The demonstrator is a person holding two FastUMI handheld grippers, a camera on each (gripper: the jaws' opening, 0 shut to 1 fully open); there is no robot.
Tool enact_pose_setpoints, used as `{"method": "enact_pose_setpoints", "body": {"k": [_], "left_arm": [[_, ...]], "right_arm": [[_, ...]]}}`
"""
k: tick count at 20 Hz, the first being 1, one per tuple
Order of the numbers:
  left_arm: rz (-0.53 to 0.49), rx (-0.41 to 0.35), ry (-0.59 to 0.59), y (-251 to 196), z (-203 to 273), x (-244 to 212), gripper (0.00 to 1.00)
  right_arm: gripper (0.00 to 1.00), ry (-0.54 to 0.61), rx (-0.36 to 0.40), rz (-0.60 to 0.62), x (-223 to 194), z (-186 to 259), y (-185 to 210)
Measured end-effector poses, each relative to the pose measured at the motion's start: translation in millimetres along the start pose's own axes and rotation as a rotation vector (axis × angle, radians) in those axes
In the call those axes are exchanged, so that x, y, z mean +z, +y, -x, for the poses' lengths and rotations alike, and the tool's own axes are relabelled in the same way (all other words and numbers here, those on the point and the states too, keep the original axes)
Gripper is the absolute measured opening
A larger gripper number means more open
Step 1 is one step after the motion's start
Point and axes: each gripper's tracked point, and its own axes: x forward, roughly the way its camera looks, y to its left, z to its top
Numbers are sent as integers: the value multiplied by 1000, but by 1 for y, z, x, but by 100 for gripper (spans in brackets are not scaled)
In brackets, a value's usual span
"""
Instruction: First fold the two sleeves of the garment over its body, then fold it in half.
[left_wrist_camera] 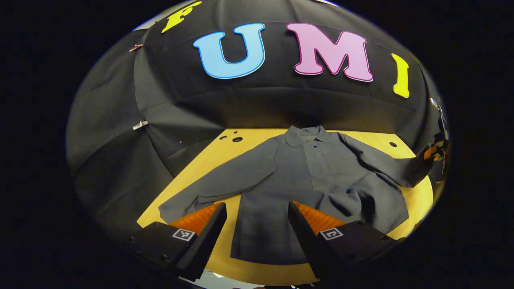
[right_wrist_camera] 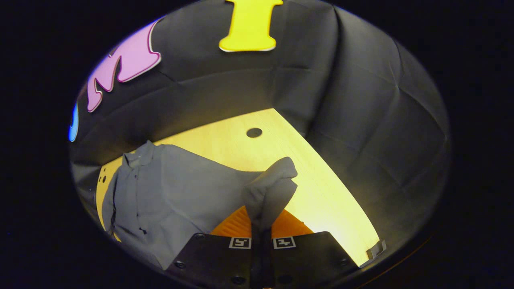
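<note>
In the left gripper view, the left gripper [left_wrist_camera: 257,218] hovers with its fingers spread wide apart and nothing between them, poised over the near hem of a grey long-sleeved shirt [left_wrist_camera: 297,180] that lies face up on a yellow wooden table [left_wrist_camera: 209,160]. The shirt's left sleeve [left_wrist_camera: 213,188] stretches flat toward the near left of the table, while its collar [left_wrist_camera: 307,134] points toward the far wall of black cloth [left_wrist_camera: 168,100]. At the far right edge of that view the right sleeve [left_wrist_camera: 385,164] is drawn up toward the other gripper, only partly seen there. In the right gripper view, the right gripper [right_wrist_camera: 261,230] has its fingers pressed together on the cuff [right_wrist_camera: 271,188] of that sleeve, the fabric bunched and lifted off the table surface. Beyond the cuff, a round hole [right_wrist_camera: 254,132] marks the tabletop near its far edge.
</note>
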Motion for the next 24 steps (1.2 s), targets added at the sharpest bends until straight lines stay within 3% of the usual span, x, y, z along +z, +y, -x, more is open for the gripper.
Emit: {"method": "enact_pose_setpoints", "body": {"k": [4,12,24], "left_arm": [[29,-13,-12,11,-1,-2,97],[89,59,-15,66,12,-11,97],[175,200,16,147,32,-39,97]], "right_arm": [[5,-60,77,85,31,24,53],[5,-119,237,257,56,54,182],[5,-71,461,499,11,56,370]]}}
